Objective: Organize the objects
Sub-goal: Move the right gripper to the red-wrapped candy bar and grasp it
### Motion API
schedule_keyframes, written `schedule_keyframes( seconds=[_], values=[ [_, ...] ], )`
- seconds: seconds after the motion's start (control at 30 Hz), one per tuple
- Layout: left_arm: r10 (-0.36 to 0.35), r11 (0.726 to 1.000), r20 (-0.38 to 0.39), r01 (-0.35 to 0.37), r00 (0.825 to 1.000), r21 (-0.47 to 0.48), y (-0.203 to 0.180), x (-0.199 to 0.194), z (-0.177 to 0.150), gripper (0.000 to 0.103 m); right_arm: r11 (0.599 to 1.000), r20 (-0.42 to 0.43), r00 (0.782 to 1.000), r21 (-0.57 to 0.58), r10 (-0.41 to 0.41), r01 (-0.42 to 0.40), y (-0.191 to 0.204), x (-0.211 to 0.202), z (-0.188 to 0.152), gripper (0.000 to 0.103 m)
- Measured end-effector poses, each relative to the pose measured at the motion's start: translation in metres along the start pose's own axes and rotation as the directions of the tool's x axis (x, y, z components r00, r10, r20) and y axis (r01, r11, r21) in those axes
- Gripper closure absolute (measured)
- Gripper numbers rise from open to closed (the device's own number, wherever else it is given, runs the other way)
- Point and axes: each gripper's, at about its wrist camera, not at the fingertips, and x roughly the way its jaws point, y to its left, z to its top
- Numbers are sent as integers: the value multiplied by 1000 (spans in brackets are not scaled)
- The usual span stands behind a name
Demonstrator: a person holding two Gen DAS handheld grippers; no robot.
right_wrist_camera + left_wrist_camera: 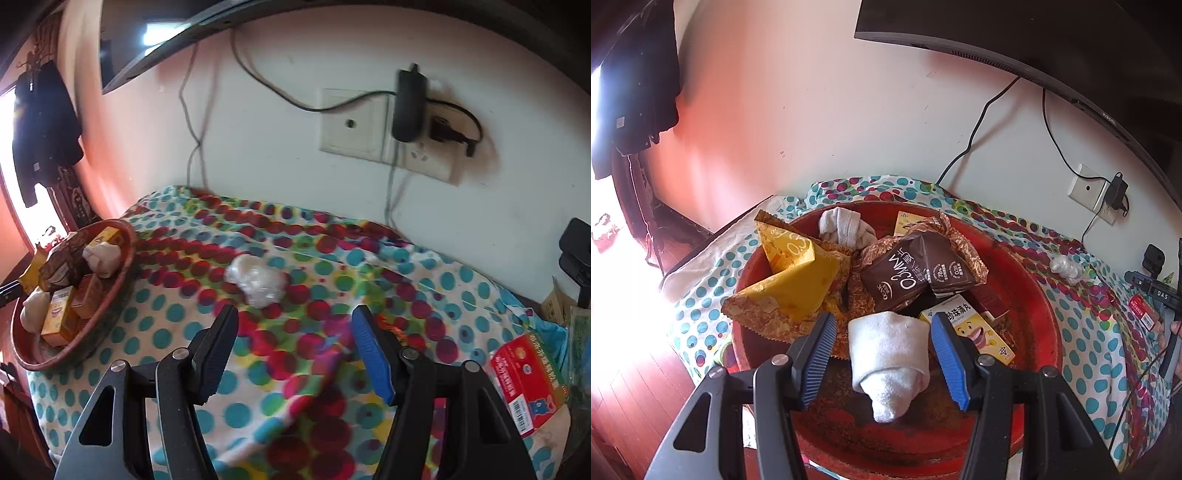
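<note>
- A round red basket [1027, 280] fills the space under and ahead of the left gripper [884, 334]; its inside is worn and mottled.
- Ahead of the left jaws to the left lies a crumpled yellow snack bag [798, 273]; ahead to the right, a brown snack bag [912, 273].
- A rolled white sock [890, 354] lies in the basket between the open left jaws, whose blue pads stand clear of it on both sides.
- A small yellow box [982, 328] lies just right of the left jaws; a knotted grey sock [842, 225] sits at the far rim.
- The right gripper [295, 328] is open and empty above a polka-dot cloth [207, 317] covering the worktop.
- A crumpled white plastic wad [258, 280] lies just ahead of the right jaws.
- Behind is a white wall with a socket plate [354, 125] and cables.
</note>
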Motion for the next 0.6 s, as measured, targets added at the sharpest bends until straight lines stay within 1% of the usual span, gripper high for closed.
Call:
schedule_keyframes(
  seconds=[0.07, 0.17, 0.3, 0.4, 0.47, 0.6],
  values=[
    [8, 1000, 8, -8, 1000, 11, -2, -1, -1, 48, 1000, -18, 1000, 16, -15, 15, -27, 6, 0, 41],
    [-1, 999, 21, 0, 1000, 35, -8, -4, -1, 48, 1000, -44, 999, 20, -16, 17, -49, 20, -3, 41],
    [-32, 996, 54, 28, 998, 90, -21, -11, -2, 48, 1000, -101, 995, -27, -10, 8, -59, 44, -7, 42],
    [-56, 989, 66, 47, 996, 138, -31, -14, -4, 48, 999, -125, 992, -49, 2, -8, -64, 57, -10, 42],
    [-79, 986, 55, 70, 995, 149, -36, -14, -6, 48, 998, -145, 989, -59, 12, -21, -67, 66, -12, 42],
    [-91, 985, 51, 82, 995, 153, -41, -12, -7, 48, 995, -174, 985, -92, 17, -34, -69, 78, -16, 44]
  ],
)
